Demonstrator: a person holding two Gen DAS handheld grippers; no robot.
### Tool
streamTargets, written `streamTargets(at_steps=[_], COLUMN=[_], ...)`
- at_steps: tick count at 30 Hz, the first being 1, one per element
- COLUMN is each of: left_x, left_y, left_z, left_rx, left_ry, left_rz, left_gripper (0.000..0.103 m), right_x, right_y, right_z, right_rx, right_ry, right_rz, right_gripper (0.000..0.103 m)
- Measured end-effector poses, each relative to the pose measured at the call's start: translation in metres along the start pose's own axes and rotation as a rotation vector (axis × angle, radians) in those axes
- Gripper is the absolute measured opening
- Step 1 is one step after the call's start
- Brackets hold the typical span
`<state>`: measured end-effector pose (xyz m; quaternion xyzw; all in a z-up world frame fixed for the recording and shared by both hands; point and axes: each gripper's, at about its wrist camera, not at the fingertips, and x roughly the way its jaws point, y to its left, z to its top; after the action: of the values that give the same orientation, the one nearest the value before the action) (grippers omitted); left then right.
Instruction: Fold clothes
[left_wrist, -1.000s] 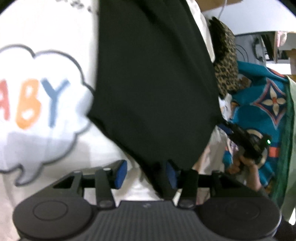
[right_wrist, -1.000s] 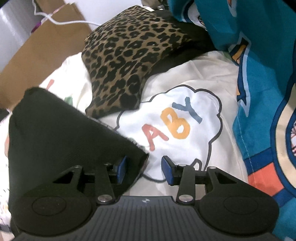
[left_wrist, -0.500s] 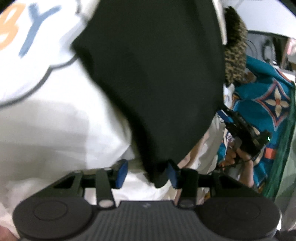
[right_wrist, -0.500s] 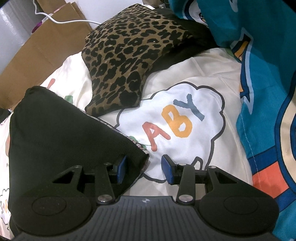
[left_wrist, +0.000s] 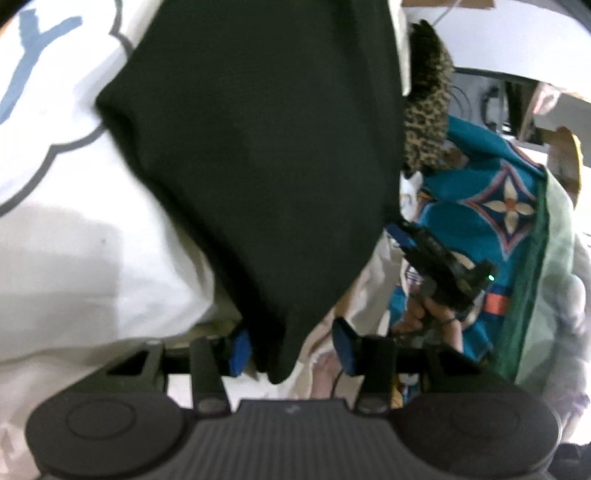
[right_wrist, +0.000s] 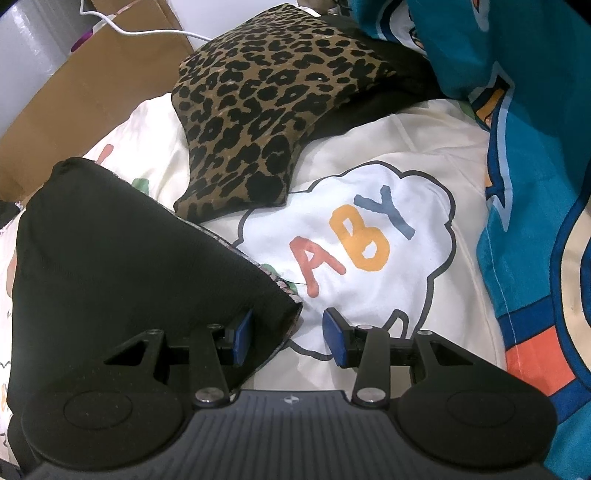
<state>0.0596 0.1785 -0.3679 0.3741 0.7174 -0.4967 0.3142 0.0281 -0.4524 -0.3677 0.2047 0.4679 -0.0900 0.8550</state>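
Observation:
A black garment (left_wrist: 258, 147) lies folded on the cream printed sheet (left_wrist: 74, 240). In the left wrist view its near corner hangs between the jaws of my left gripper (left_wrist: 291, 352), which stand apart. In the right wrist view the same black garment (right_wrist: 110, 251) lies at lower left, and its corner lies between the open jaws of my right gripper (right_wrist: 286, 341), against the left pad. The right gripper also shows in the left wrist view (left_wrist: 436, 258), held in a hand.
A leopard-print folded garment (right_wrist: 266, 96) lies behind the black one. A teal patterned blanket (right_wrist: 535, 147) covers the right side. A brown cardboard box (right_wrist: 85, 96) with a white cable stands at the back left. The sheet's cloud print reads "ABY" (right_wrist: 354, 243).
The left gripper has shifted, so the black garment's corner now lies between its pads instead of against the right pad. The right gripper has barely moved and stays open.

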Motion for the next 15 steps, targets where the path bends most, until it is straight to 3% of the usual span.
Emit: streamTargets(at_steps=[4, 9, 15], left_x=[0.011, 0.022, 0.031], left_y=[0.002, 0.006, 0.006], left_z=[0.001, 0.001, 0.003], left_rx=[0.030, 0.084, 0.114], left_ry=[0.004, -0.027, -0.026], left_rz=[0.045, -0.005, -0.045], left_gripper=[0.051, 0.051, 0.039], right_x=[0.001, 0.000, 0.000], right_y=[0.000, -0.003, -0.003], right_z=[0.001, 0.002, 0.004], right_rx=[0.003, -0.007, -0.006], right_ry=[0.000, 0.011, 0.024], right_rz=[0.002, 0.018, 0.021], right_gripper=[0.049, 0.049, 0.049])
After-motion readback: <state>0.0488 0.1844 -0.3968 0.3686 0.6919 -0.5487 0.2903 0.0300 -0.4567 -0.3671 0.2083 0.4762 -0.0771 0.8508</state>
